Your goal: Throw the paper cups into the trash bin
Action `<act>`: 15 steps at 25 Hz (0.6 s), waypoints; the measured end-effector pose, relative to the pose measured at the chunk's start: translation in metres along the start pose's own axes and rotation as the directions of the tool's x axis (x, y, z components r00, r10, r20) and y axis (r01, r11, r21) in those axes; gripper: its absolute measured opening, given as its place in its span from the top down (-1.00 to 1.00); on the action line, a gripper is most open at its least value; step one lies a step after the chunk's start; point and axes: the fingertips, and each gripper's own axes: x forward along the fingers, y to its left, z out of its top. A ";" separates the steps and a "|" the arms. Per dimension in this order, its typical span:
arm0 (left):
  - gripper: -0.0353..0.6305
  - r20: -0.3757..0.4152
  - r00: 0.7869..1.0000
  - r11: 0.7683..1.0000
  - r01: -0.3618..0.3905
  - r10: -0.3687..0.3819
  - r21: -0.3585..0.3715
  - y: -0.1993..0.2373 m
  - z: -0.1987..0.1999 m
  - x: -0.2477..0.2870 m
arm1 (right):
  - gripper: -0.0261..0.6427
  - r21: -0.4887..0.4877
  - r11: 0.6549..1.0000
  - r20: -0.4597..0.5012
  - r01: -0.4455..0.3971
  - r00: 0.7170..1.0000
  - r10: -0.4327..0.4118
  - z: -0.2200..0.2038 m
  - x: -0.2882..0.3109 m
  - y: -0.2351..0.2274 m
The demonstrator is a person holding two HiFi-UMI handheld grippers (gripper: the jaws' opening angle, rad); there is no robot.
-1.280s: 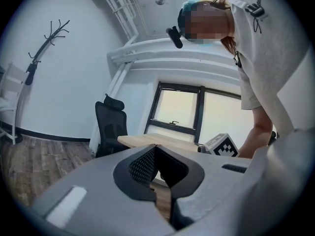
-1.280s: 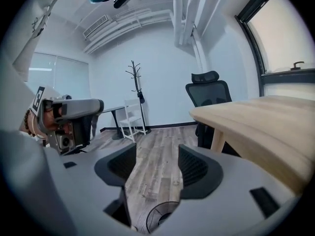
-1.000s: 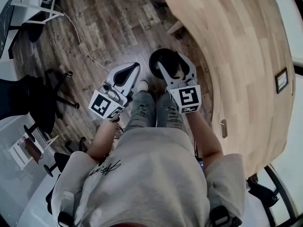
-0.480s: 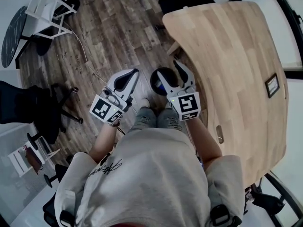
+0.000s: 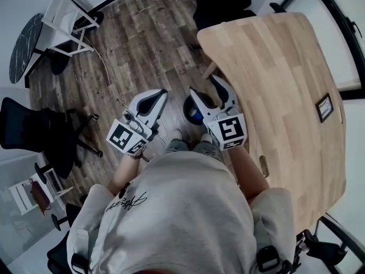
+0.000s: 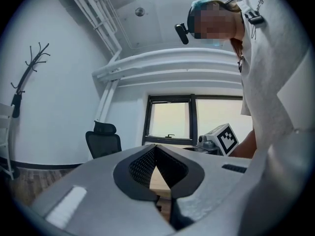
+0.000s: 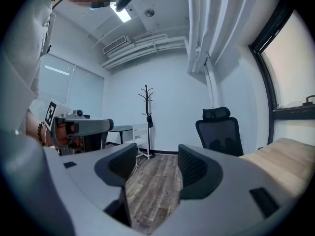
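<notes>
**Bin on the floor at the worktop's near-left edge, both grippers empty**

Trash bin (image 5: 188, 107): round and dark, stands on the plank floor (image 5: 142, 44) just beside the near-left edge of the wooden worktop (image 5: 274, 67), right in front of the person's feet. Shows something blue inside; too small to tell what, so no telling whether the paper cups lie there.

Right gripper (image 5: 203, 85): hangs directly above the bin and covers part of its rim in the head view. Jaws wide apart in the right gripper view (image 7: 156, 154), with only floor between them.

Left gripper (image 5: 161, 93): held just to the left of the bin, over bare floor and apart from the right one. Fingers pressed together at the tips in the left gripper view (image 6: 155, 149), clamped on nothing.

Farther out:
- Thin cable (image 5: 105, 73) across the planks.
- Black office chair (image 5: 34, 133) well to the left.
- Round dark table (image 5: 23, 47) and white rack (image 5: 65, 13) at the far-left corner of the room.
- Small dark-framed object (image 5: 324, 107) near the worktop's right edge.
- Second office chair (image 7: 219, 129) and coat stand (image 7: 146, 107) against the white wall in the right gripper view.
</notes>
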 end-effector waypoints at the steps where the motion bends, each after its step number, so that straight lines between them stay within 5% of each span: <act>1: 0.88 0.003 1.000 1.000 0.001 -0.001 0.006 -0.002 0.004 0.000 | 0.11 -0.001 1.000 0.008 -0.006 1.000 0.006 0.005 -0.001 0.001; 9: 0.88 0.037 0.999 1.000 -0.025 0.025 0.000 -0.003 0.025 -0.006 | 0.17 -0.026 0.999 0.064 -0.019 0.998 0.021 0.036 -0.016 0.004; 15: 0.88 0.065 0.997 0.999 -0.050 0.050 -0.006 -0.002 0.036 -0.008 | 0.48 -0.036 0.999 0.103 -0.016 0.995 0.019 0.048 -0.023 0.005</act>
